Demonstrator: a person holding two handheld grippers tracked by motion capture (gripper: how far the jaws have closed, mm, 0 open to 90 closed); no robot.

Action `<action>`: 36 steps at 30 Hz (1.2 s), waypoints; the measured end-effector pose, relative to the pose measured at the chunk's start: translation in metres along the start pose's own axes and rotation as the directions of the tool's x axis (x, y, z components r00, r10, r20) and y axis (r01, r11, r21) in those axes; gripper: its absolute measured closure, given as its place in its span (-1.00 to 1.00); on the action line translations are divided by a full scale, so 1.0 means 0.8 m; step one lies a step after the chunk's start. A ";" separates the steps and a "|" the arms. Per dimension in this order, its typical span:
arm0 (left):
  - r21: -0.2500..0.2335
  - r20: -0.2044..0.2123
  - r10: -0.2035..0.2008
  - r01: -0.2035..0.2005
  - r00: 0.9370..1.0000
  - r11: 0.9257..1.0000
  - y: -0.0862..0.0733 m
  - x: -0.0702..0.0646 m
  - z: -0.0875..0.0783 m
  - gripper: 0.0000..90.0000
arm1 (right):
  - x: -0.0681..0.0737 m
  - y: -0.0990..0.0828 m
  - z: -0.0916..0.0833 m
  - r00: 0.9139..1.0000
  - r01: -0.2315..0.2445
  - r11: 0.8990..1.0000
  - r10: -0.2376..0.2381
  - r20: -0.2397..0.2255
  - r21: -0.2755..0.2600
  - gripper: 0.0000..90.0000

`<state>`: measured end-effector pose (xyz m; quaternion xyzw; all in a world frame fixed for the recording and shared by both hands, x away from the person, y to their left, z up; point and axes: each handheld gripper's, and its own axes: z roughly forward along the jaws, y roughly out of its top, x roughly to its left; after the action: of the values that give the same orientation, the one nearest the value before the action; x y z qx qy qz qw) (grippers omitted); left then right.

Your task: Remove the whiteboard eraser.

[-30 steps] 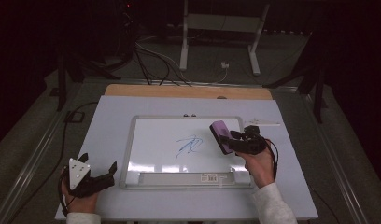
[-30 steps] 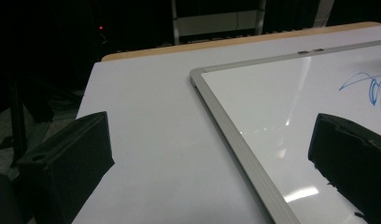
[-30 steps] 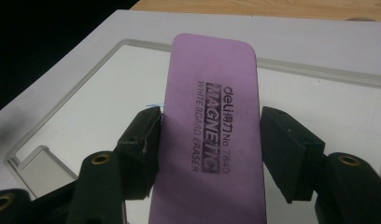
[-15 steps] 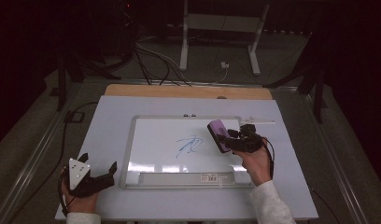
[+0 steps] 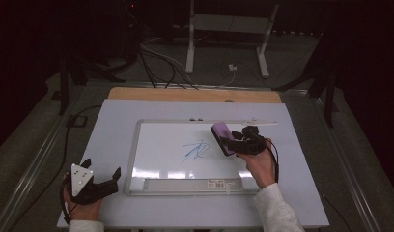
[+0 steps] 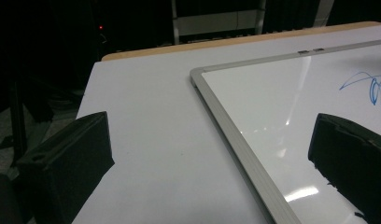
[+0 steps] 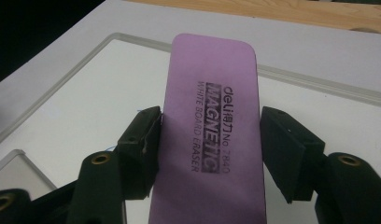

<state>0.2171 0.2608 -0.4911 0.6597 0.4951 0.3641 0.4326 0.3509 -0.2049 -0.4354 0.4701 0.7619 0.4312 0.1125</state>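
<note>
Two grippers: I run one in each hand; only the right one works the whiteboard.
Right gripper: fingers clamped on the long edges of the purple eraser, label side up, so I judge the wiping face points down at the board.
Eraser position: over the board's right part, just right of the blue scribble; contact with the surface I cannot tell.
Left gripper: fingers spread wide, nothing between them, parked on the counter beside the board's left frame, clear of the wipe.
Next move, judged: sweep the eraser left across the scribble.
</note>
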 end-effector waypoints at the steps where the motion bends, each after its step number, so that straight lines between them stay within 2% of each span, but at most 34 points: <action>1: 0.001 0.000 0.000 0.000 1.000 1.000 0.000 0.000 0.000 -0.99 | 0.001 0.000 0.001 1.000 0.001 1.000 -0.001 0.003 0.002 -0.09; 30: 0.002 0.002 0.001 -0.001 1.000 1.000 0.000 0.000 0.001 -0.99 | 0.017 0.005 0.054 0.997 0.061 0.997 -0.064 0.044 0.051 -0.09; 36: 0.004 0.003 0.002 -0.002 1.000 1.000 0.000 0.000 0.001 -0.99 | 0.018 0.005 0.067 0.995 0.076 0.994 -0.081 0.055 0.075 -0.10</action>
<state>0.2180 0.2608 -0.4917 0.6615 0.4945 0.3626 0.4318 0.3765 -0.1633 -0.4614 0.4559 0.7913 0.3846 0.1344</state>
